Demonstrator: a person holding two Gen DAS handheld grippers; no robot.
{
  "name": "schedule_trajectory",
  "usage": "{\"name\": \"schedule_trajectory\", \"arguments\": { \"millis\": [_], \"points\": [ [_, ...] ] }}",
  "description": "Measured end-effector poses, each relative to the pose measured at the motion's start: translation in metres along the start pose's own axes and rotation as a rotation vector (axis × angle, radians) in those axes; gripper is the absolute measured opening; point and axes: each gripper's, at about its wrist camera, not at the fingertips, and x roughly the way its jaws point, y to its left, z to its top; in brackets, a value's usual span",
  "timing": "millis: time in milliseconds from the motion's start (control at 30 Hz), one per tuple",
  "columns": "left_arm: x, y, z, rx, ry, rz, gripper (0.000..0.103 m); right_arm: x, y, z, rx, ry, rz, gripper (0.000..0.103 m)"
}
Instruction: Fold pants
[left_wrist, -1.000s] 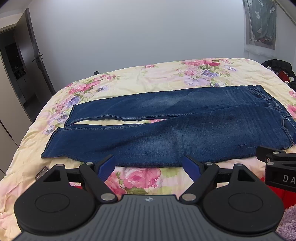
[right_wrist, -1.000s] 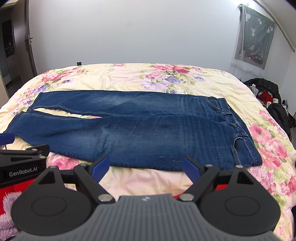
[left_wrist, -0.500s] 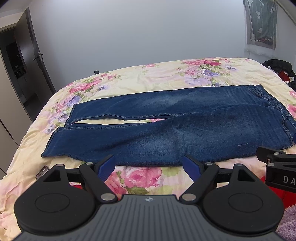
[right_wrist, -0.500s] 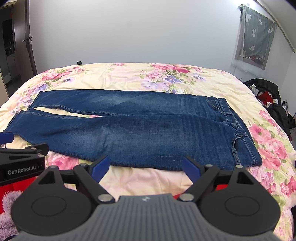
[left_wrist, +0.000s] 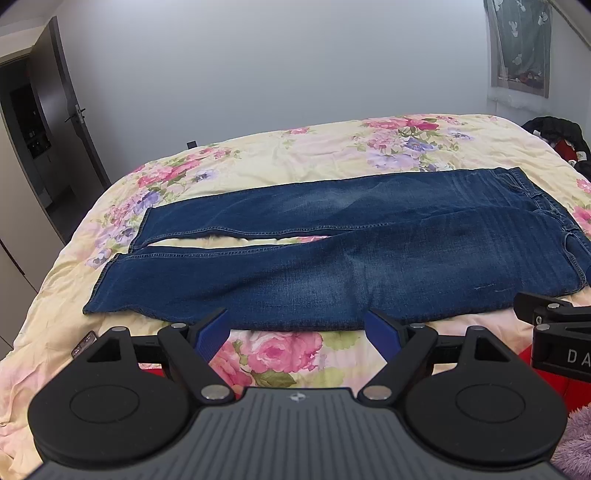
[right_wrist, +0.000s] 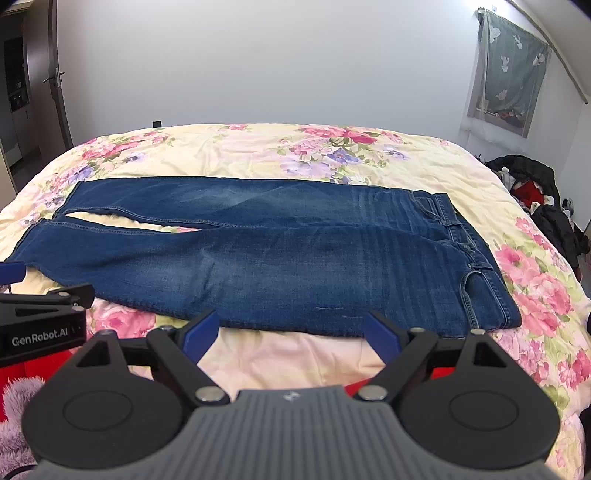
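floral bedspread, jeans flat, white wall

bed: cream floral cover | wall: plain white, behind bed | door: dark, at left | curtain: grey-green, patterned, at right | clothes pile: black and red, beside bed's right edge | purple fluffy fabric: lower right corner
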Motion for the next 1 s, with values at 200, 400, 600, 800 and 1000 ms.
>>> {"name": "schedule_trajectory", "arguments": {
  "millis": [200, 400, 600, 800, 1000],
  "points": [
    [0.0001, -0.0006, 0.0, 0.0, 0.003, -0.002, 0.096, -0.0007, 0.0006, 0.0008, -0.004, -0.002, 0.0, 0.082],
    [-0.0008, -0.0021, 0.0003, 0.001, 0.004, -0.001, 0.096, -0.0024, 0.0, 0.0006, -0.004, -0.005, -0.001, 0.082],
    [-0.0021, -0.0027, -0.0003, 0.001, 0.001, 0.001, 0.096, -0.0035, 0.0, -0.0003, -0.006, -0.007, -0.001, 0.082],
    [-0.0034, -0.0014, -0.0007, 0.001, -0.004, -0.001, 0.096, -0.004, -0.0003, -0.0005, -0.007, -0.008, -0.002, 0.082],
    [-0.005, 0.0007, -0.0014, 0.002, -0.007, -0.004, 0.096, -0.0045, -0.0006, -0.0003, -0.008, -0.007, 0.0, 0.082]
  ]
}}
